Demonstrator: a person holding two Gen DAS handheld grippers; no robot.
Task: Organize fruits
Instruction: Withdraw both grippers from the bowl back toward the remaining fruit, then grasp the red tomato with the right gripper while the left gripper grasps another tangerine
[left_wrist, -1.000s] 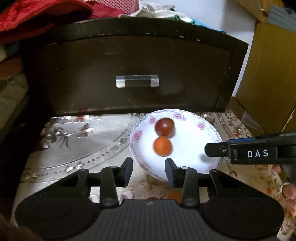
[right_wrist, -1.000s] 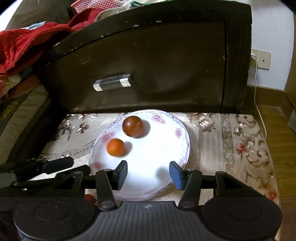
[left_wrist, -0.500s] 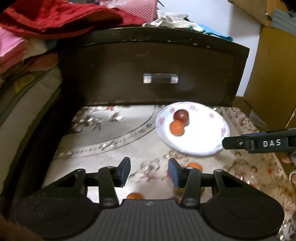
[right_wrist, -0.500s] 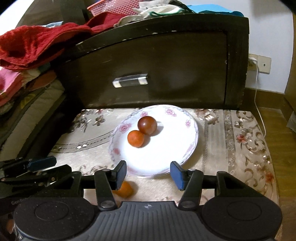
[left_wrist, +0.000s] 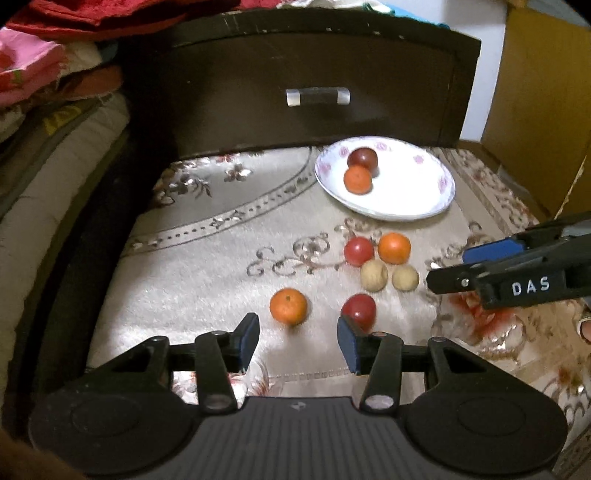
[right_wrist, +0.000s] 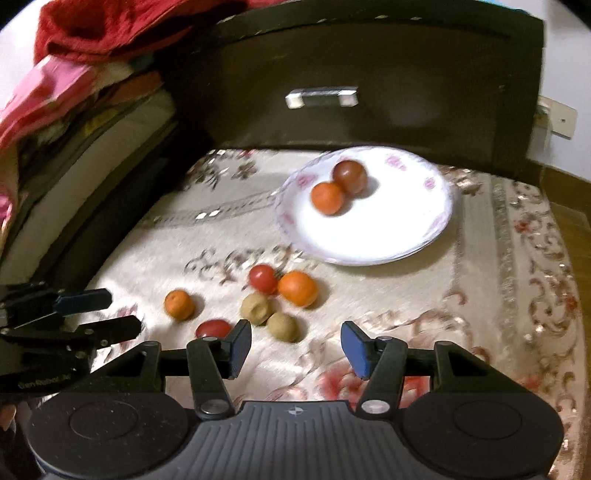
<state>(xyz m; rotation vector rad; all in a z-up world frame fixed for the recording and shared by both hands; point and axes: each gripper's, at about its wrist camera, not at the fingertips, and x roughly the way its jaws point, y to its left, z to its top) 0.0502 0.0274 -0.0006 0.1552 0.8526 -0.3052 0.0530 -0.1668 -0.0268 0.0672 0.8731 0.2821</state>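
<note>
A white floral plate (left_wrist: 406, 201) (right_wrist: 399, 236) holds a dark red fruit (left_wrist: 363, 158) and an orange (left_wrist: 357, 180). On the cloth in front lie a small orange (left_wrist: 288, 306) (right_wrist: 179, 304), a red fruit (left_wrist: 359, 310) (right_wrist: 213, 328), a red tomato (left_wrist: 358, 251) (right_wrist: 263, 278), a bigger orange (left_wrist: 394, 248) (right_wrist: 297, 288) and two tan fruits (left_wrist: 374, 276) (right_wrist: 257, 308). My left gripper (left_wrist: 298, 341) is open and empty, just short of the small orange. My right gripper (right_wrist: 296, 347) is open and empty, right of the tan fruits.
A dark drawer front (left_wrist: 317, 74) with a metal handle (left_wrist: 317, 97) stands behind the plate. Folded bedding (left_wrist: 48, 92) is piled on the left. A yellow cabinet (left_wrist: 546, 103) stands on the right. The patterned cloth (left_wrist: 207, 266) covers the surface.
Both grippers have pulled back from the plate. The loose fruits in front of the plate have come into view. Both stay open and empty.
</note>
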